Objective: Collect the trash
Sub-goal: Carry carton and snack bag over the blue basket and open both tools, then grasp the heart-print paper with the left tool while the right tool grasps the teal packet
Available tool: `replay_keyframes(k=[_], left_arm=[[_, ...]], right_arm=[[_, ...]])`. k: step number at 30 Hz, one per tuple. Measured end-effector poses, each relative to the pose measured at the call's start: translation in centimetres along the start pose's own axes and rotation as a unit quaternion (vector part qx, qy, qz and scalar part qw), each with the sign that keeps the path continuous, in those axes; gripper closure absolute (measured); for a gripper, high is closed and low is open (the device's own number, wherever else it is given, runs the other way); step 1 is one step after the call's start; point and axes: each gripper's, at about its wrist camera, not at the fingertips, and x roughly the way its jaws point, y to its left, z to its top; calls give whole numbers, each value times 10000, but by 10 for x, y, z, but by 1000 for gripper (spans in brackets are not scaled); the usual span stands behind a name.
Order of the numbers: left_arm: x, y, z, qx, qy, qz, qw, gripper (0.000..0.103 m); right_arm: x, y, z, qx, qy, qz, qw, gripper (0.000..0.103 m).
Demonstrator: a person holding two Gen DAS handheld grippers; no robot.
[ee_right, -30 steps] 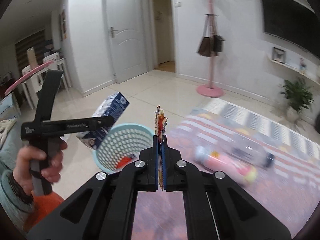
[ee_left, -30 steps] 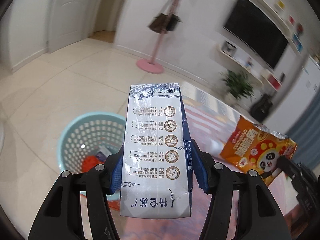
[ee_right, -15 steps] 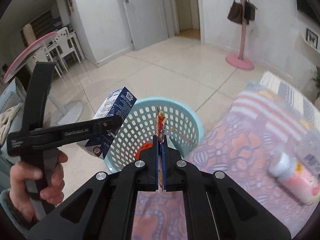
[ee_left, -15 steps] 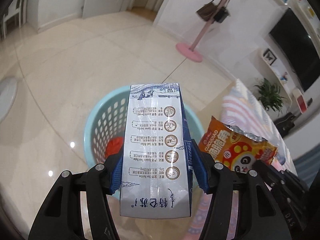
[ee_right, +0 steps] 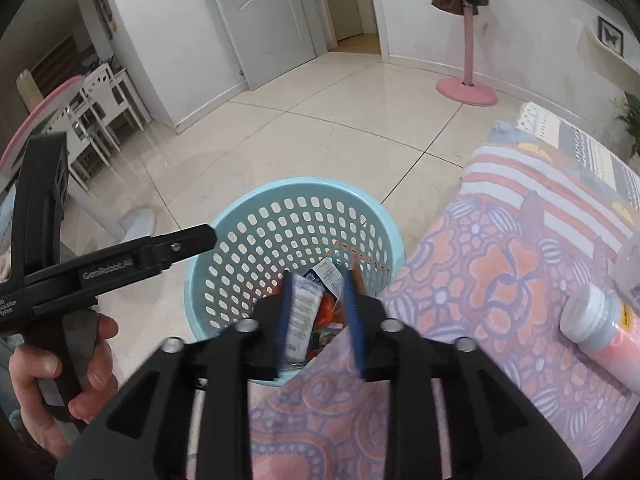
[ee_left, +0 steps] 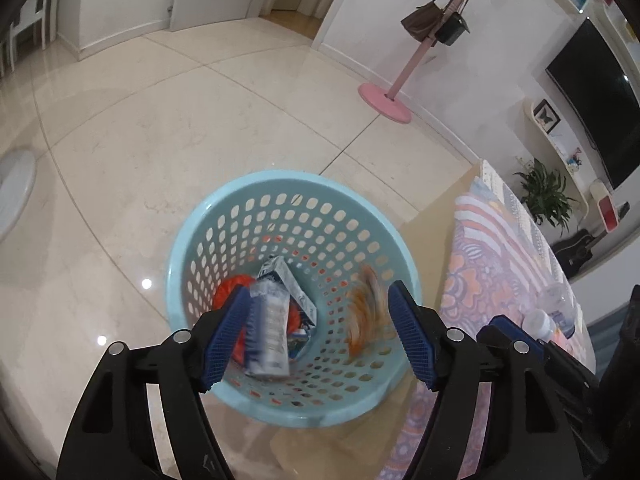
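Observation:
A light blue perforated basket (ee_left: 292, 178) stands on the tiled floor, right below both grippers. My left gripper (ee_left: 316, 292) hangs over it, its jaws opening with no pad touching anything. The blue-and-white milk carton (ee_left: 268, 332) is a blur as it drops inside, close to the left pad. The orange snack bag (ee_left: 366, 320) falls blurred along the basket's right wall. My right gripper (ee_right: 318, 280) is over the basket (ee_right: 304, 184) too, jaws opening and empty. The carton (ee_right: 304, 312) shows below them. A hand (ee_right: 40, 368) holds the left gripper (ee_right: 200, 236).
Another carton (ee_left: 292, 292) and red-orange trash (ee_left: 232, 284) lie in the basket. A patterned rug (ee_right: 500, 260) lies to the right, with a pink bottle with a white cap (ee_right: 592, 324) on it. A pink coat stand (ee_left: 384, 98) is farther back.
Both grippers came down over the basket. The left one let go of the milk carton and the right one let go of the snack bag, and both now fall into the basket.

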Motion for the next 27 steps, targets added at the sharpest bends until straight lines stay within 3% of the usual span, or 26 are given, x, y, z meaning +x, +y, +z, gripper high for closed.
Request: replay_keyframes(k=[2,9,16,19,24,27], left_arm=[[-6,0,0,-9,-86,-47,10000,32],[-24,-29,0,181,-323,-243,9990,32],[-47,-89,-19,819,-499,-565,9938,32],[-55,-127,-39,1276,-543,-794,9872,32],[-65,-185,-77,1883,-504,-1378,9711,32],[-66,-220,-110,2193,-282,-1713,9601,32]], right_arm=[[-7,-2,-2,38,-61,-7,10000,57],[-36,-11,-9,112,-230,10,9997,56],[-110,-34,-24,258,-777,-25,9966,53],[-151,-49,-39,288,-1090,-210,9934,47],[-222,-86,-76,462,-1460,-640,9861,46],[-254,-109,-104,589,-1568,-920,9816,46]])
